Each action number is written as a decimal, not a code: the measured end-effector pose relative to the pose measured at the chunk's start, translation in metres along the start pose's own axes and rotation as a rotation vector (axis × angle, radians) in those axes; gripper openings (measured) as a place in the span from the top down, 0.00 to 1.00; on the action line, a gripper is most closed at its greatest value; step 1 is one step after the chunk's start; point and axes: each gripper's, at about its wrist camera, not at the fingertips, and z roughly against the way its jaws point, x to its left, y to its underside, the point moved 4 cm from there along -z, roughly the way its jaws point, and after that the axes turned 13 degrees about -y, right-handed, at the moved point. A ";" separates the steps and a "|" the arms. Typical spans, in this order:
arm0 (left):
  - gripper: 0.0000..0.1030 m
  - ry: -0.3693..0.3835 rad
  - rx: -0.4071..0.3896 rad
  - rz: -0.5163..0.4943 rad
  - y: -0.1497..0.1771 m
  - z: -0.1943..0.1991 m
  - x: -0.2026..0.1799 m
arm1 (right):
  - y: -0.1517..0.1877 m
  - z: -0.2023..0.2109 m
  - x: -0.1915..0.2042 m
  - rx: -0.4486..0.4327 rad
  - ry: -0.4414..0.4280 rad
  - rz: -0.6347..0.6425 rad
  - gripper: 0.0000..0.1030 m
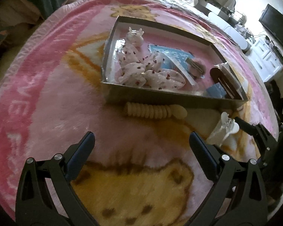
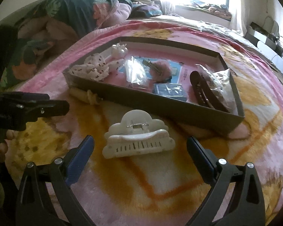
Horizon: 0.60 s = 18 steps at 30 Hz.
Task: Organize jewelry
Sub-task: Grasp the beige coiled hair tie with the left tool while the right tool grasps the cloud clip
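Jaws wide on both grippers, nothing between either pair. The left gripper (image 1: 141, 143) hangs over bare pink blanket (image 1: 47, 98), angled down, with the cream scrunchie (image 1: 154, 111) ahead of it, lying against the near wall of the grey box (image 1: 160, 96). The right gripper (image 2: 140, 145) has the white claw clip (image 2: 139, 139) lying just ahead of its fingertips on the blanket, roughly centred in the gap, pads not touching it. The clip sits outside the box, near its front wall.

Inside the box, left to right in the right wrist view: a white spotted scrunchie (image 2: 92, 69), a clear plastic bag (image 2: 135, 71), a pink fluffy clip (image 2: 158, 69), a small dark box (image 2: 168, 91), a brown hair clip (image 2: 203, 90).

Risks, as a guess:
- The clip is wide and curved; if the pads close on its rounded top edge it could squirt out or flip on the soft pile.
- Squeezing across the spring hinge could pop the clip open and let it snag blanket fibres.
- The blanket gives under pressure, so going in low could drive the fingertips into the fabric and drag it, nudging the box.
- The left gripper shows at the left edge of the right view, near the clip; the two could knock together if both go for it.
- The box's near wall stands tall, so a low carry could catch the clip on it.
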 end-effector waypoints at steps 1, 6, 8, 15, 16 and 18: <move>0.09 0.005 0.007 0.003 -0.001 -0.003 -0.002 | 0.001 -0.004 -0.001 0.019 -0.007 0.000 0.27; 0.09 0.002 0.002 0.004 -0.006 -0.011 -0.014 | 0.005 0.001 -0.008 0.016 -0.007 -0.018 0.27; 0.09 -0.002 -0.005 0.015 -0.009 -0.013 -0.016 | 0.009 0.010 -0.012 0.010 0.001 -0.034 0.27; 0.26 -0.095 -0.050 0.035 -0.014 -0.025 -0.025 | 0.017 0.035 -0.031 -0.029 -0.007 -0.130 0.27; 0.28 -0.104 -0.054 0.036 -0.014 -0.026 -0.024 | 0.017 0.037 -0.030 -0.034 -0.008 -0.132 0.27; 0.34 -0.125 -0.064 0.032 -0.013 -0.025 -0.023 | 0.017 0.040 -0.030 -0.044 -0.013 -0.133 0.27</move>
